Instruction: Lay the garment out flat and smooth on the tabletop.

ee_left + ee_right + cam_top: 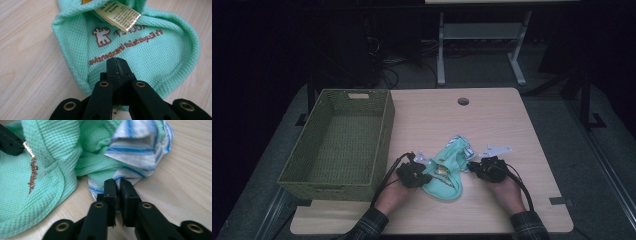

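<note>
Mint-green waffle-knit garment (pixel 446 172) with blue-striped lining (pixel 140 142), crumpled on the table (pixel 502 115) beside the wicker basket (pixel 342 140): soft, light, limp, I judge. My left gripper (pixel 117 62) pinches its hem; my right gripper (pixel 118 185) pinches the striped edge.

The garment (pixel 447 170) is mint green with brown lettering and a white, blue-striped part at its far end. The basket (pixel 384 125) at left is olive green; the table (pixel 492 120) is pale wood.

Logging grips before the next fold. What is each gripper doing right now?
Left gripper: shut on the green garment.
Right gripper: shut on the striped edge of that garment.
</note>
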A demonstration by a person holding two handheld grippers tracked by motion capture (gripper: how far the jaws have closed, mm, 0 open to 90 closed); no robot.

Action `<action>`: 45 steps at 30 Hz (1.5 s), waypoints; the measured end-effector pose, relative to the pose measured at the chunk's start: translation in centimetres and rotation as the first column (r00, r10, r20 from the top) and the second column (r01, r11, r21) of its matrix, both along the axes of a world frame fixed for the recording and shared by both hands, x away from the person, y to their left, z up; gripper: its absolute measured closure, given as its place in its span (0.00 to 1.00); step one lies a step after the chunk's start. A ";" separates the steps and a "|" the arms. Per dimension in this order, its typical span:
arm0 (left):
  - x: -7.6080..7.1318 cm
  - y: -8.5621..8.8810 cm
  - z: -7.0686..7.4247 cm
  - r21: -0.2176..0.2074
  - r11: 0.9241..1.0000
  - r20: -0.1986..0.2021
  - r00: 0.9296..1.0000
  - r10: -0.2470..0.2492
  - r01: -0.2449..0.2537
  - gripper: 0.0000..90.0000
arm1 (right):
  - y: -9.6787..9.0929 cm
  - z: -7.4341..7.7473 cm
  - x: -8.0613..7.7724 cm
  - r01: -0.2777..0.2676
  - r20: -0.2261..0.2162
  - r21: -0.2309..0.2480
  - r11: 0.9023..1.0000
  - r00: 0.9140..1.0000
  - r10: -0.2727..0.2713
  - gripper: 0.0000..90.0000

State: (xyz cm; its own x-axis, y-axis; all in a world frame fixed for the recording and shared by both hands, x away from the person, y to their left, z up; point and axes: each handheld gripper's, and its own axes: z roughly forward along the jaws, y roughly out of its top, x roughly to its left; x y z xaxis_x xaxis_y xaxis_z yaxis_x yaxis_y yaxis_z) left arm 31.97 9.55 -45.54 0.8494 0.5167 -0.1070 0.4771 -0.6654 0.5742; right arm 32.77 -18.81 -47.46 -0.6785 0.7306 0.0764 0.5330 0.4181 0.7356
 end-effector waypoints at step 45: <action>-0.1 -0.2 0.0 0.012 1.000 0.019 1.000 -0.012 0.012 0.99 | -4.8 4.4 1.8 0.036 0.045 0.049 0.998 0.998 -0.038 0.95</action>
State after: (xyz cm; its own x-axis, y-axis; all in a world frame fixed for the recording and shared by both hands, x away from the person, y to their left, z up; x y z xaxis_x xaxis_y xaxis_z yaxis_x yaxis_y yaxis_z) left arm 31.88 9.35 -45.51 0.8574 0.5075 -0.0849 0.4581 -0.6777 0.5752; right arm 34.57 -23.65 -43.05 -0.6546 0.7515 0.0814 0.5129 0.3624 0.7782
